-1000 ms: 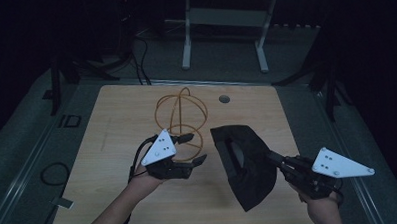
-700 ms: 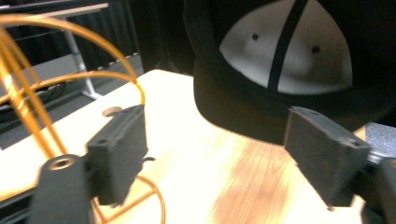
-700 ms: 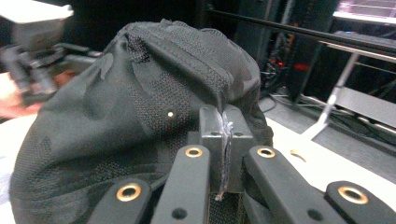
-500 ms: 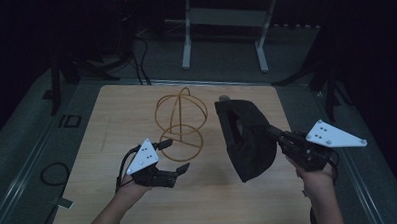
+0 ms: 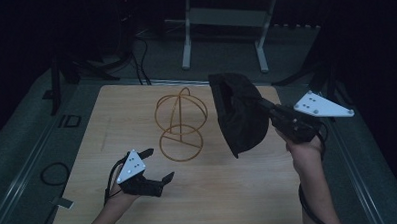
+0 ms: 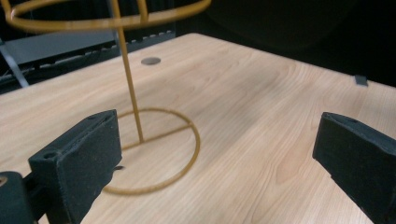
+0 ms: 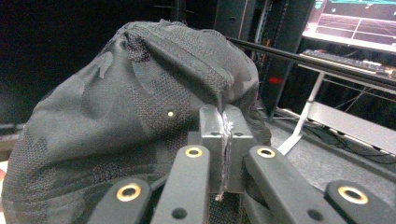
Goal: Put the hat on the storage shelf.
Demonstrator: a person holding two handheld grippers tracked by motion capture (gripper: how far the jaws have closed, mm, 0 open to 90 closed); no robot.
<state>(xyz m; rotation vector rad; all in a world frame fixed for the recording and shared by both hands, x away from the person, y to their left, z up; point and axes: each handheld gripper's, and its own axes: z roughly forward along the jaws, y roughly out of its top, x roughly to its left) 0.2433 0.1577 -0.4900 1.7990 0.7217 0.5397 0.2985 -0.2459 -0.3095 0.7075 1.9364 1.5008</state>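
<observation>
High view shows my right hand-held gripper [image 5: 266, 108] raised over the right side of the worktop [image 5: 111, 110], its jaws pinched shut on the edge of a black mesh cap [image 5: 239, 115], which hangs clear of the wood with its opening turned toward the far edge. Right gripper view confirms the clamp: the two jaws meet with a thin fold of the cap's fabric between them, and the crown bulges up ahead and to the left of the jaws. Near the worktop's centre stands a gold wire cap stand [image 5: 181, 123], a round base ring flat on the wood, an upright rod, and crossed hoops above it; the cap sits just beside it on the right, not touching as far as I can see. My left hand-held gripper [image 5: 157, 166] is low toward the near-left corner, jaws spread wide and holding nothing, pointing at the stand. Left gripper view looks between those parted jaws at the stand's base ring [image 6: 159, 149] and rod, with a small round grommet [image 6: 150, 60] set in the wood toward the far edge.
</observation>
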